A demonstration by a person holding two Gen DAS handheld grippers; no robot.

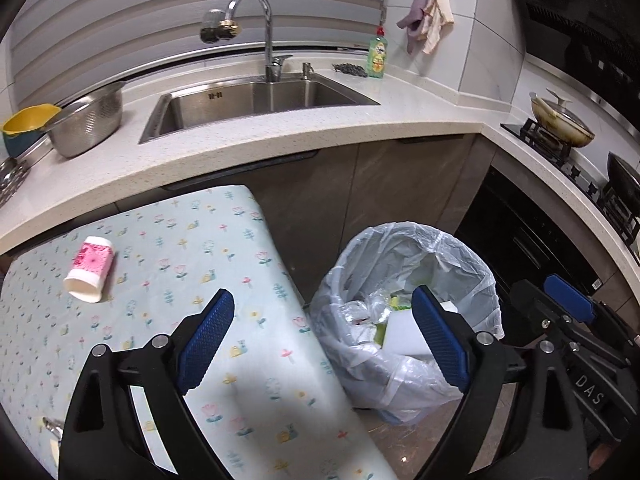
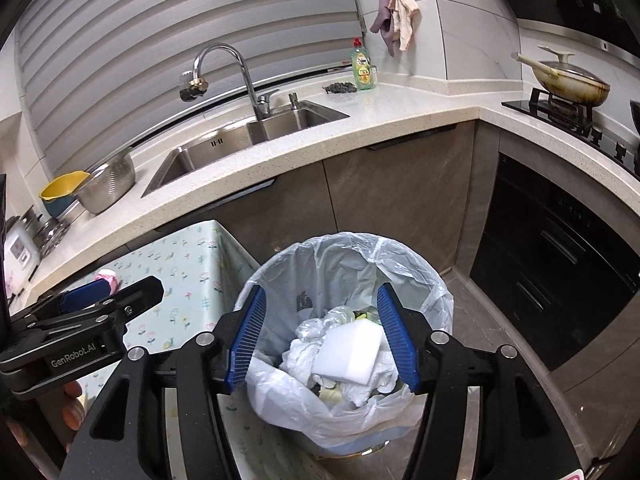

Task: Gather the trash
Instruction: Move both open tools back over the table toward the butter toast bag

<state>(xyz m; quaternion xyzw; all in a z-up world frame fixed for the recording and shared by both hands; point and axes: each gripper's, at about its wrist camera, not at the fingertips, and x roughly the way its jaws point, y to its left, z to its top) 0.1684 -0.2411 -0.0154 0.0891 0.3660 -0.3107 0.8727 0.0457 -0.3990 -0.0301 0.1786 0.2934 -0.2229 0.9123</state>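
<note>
Here both tools, left tool (image 1: pixel 322 340) and right tool (image 2: pixel 322 338), hang released and empty above the trash bin (image 2: pixel 344 272); next, the paper cup (image 1: pixel 90 268) on the bench (image 1: pixel 192 240) beside the bin needs grasping.

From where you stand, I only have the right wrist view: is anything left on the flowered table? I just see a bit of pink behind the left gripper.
Observer: Yes. The left wrist view shows a paper cup with a pink band, lying on its side on the table.
Operator: Is the left gripper holding anything?
Observer: No. The left gripper is open and empty, over the gap between the table edge and the bin.
Operator: Anything else on the table?
Observer: The cloth around the cup is bare. At the near left edge something small shows; I can't tell what.
</note>
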